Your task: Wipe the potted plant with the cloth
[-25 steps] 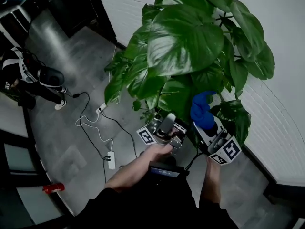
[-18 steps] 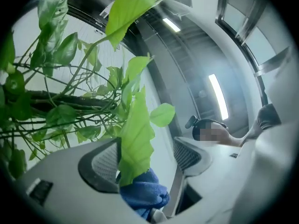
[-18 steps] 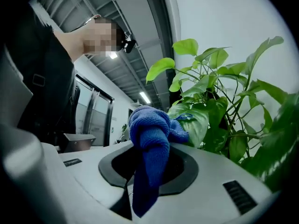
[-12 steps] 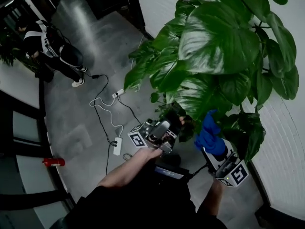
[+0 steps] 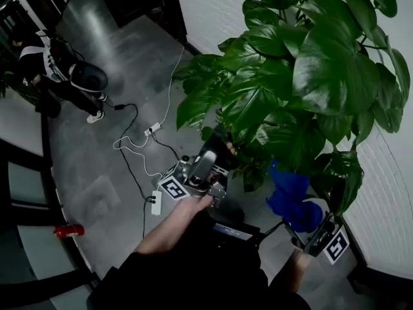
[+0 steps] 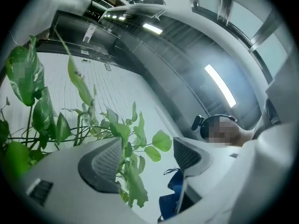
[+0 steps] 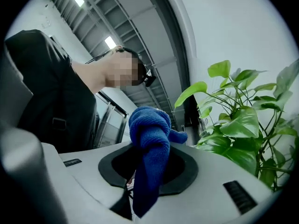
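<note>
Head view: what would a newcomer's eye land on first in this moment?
The potted plant with its big glossy leaves fills the upper right against the white wall. Below it, a bright blue cloth is clamped in the right gripper, while the left gripper, jaws apart, points up at the lower leaves.

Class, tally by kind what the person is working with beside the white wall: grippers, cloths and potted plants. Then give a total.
Grippers: 2, the left gripper, jaws apart, and the right gripper, clamped on the cloth
Cloths: 1, the blue cloth
Potted plants: 1, the potted plant
Total: 4
</note>
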Demonstrator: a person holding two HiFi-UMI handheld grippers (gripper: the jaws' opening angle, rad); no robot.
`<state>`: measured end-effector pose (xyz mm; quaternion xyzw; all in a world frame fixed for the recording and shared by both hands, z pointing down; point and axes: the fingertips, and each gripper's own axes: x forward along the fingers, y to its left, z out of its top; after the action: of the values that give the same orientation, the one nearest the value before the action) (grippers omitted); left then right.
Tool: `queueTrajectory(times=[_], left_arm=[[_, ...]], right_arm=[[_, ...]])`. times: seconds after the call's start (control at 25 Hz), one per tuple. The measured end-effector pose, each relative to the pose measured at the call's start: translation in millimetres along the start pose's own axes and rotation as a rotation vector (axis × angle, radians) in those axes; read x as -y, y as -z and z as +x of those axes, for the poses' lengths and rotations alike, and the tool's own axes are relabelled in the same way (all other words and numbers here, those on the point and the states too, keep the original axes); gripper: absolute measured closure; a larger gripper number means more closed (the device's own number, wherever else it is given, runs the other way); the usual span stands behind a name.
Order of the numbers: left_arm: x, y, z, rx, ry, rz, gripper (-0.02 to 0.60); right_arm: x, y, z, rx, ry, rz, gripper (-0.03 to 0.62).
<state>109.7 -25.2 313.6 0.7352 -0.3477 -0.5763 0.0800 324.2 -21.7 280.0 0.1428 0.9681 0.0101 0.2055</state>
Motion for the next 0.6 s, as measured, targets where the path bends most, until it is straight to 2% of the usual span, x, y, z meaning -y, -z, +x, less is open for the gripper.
queueTrajectory(times=[0.16, 0.28, 0.44, 0.6], left_arm=[[-2.0, -20.3, 5.7, -0.072, 0.070, -0.036, 0.227], [-19.3, -36.0, -9.4, -0.117, 0.089, -0.123, 0.227], [-38.2, -76.2, -47.3, -0.149, 0.059, -0.237, 0.227], [-72.4, -118.2, -83.9, -0.122, -0.007, -0.270, 0.226]], right_arm=[[8.2, 12.8, 38.9, -0.008, 0.072, -0.020, 0.474], [17.3, 26.2, 79.5, -0.017, 0.113, -0.017, 0.474], [15.0, 32.5, 150.6, -0.036, 0.152, -0.033, 0.474], [30.7, 50.5, 187.0, -0.045, 0.208, -0.061, 0.474]])
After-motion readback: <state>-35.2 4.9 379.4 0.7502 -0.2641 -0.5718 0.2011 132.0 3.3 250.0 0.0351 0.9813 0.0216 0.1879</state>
